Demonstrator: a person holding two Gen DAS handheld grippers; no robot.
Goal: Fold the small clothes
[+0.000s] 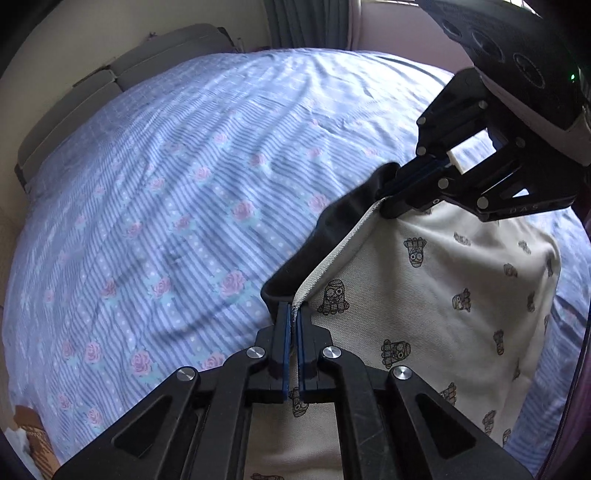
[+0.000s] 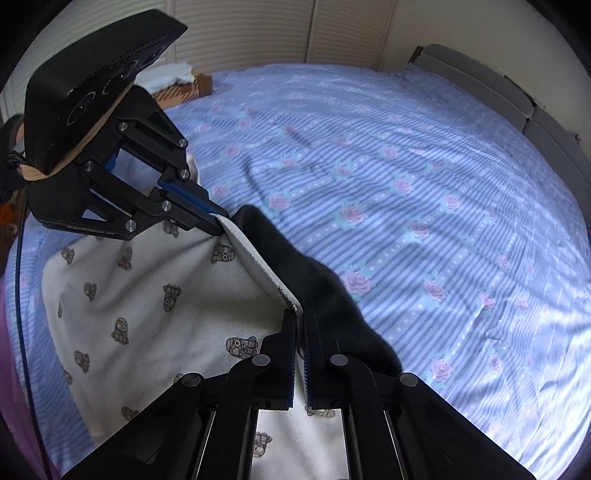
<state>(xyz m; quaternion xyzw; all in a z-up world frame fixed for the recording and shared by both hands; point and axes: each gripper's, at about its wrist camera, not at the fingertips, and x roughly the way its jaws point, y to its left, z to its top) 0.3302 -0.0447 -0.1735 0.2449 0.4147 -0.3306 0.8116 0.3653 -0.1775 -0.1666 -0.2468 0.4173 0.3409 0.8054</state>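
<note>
A small cream garment (image 1: 424, 288) printed with little cartoon figures, with a ribbed hem and a dark layer (image 1: 325, 236) behind it, hangs above the bed. My left gripper (image 1: 294, 308) is shut on one end of the ribbed hem. My right gripper (image 1: 384, 197) is shut on the other end, up and to the right. In the right wrist view, my right gripper (image 2: 300, 317) pinches the hem and my left gripper (image 2: 218, 225) holds it at the upper left. The garment (image 2: 147, 295) drapes down between them, its dark layer (image 2: 314, 280) on the far side.
The bed (image 1: 166, 184) has a blue striped sheet with pink roses. A grey padded headboard (image 2: 517, 96) runs along one side. A brown patterned item with white cloth (image 2: 184, 83) lies at the bed's far edge. A curtain (image 1: 306, 22) hangs behind the bed.
</note>
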